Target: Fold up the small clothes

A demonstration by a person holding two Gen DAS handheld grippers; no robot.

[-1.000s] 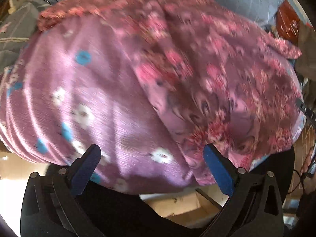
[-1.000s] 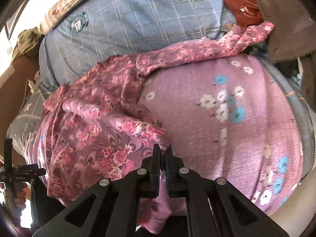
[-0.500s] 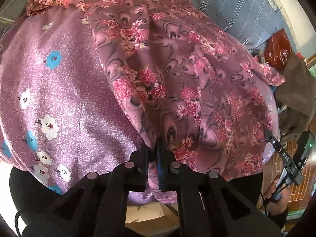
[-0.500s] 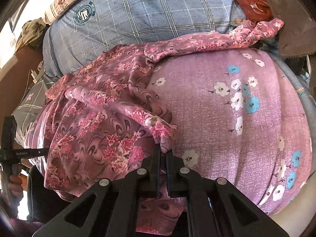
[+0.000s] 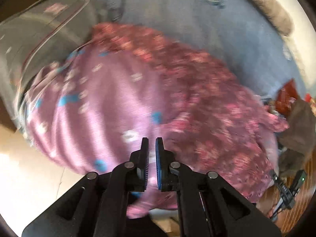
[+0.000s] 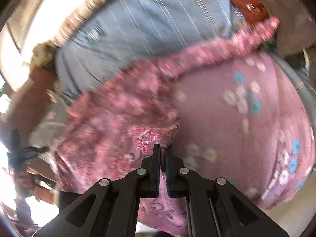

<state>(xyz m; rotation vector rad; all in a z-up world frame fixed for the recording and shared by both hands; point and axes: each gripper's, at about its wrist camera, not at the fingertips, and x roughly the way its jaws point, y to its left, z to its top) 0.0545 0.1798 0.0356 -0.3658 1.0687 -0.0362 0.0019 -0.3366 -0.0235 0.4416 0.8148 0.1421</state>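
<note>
A small pink floral garment [image 5: 207,106] lies over a purple cloth with white and blue flowers [image 5: 94,106] on a bed. Both views are motion-blurred. My left gripper [image 5: 151,144] has its jaws nearly together over the near edge where the two fabrics meet; purple fabric shows between the pads, and I cannot tell whether it is pinched. My right gripper [image 6: 162,150] is shut on a fold of the floral garment [image 6: 122,106], which bunches up just ahead of the fingertips. The purple cloth [image 6: 227,118] spreads to its right.
A blue checked sheet [image 5: 197,25] covers the bed behind the clothes; it also shows in the right wrist view [image 6: 148,29]. A red-brown packet [image 5: 286,96] and a brown cloth [image 5: 300,128] lie at the right. Pale floor [image 5: 29,167] is at the lower left.
My left gripper went from wide open to shut, then swung left and back with the view blurring. My right gripper stayed shut on the floral garment and lifted its fold slightly.
</note>
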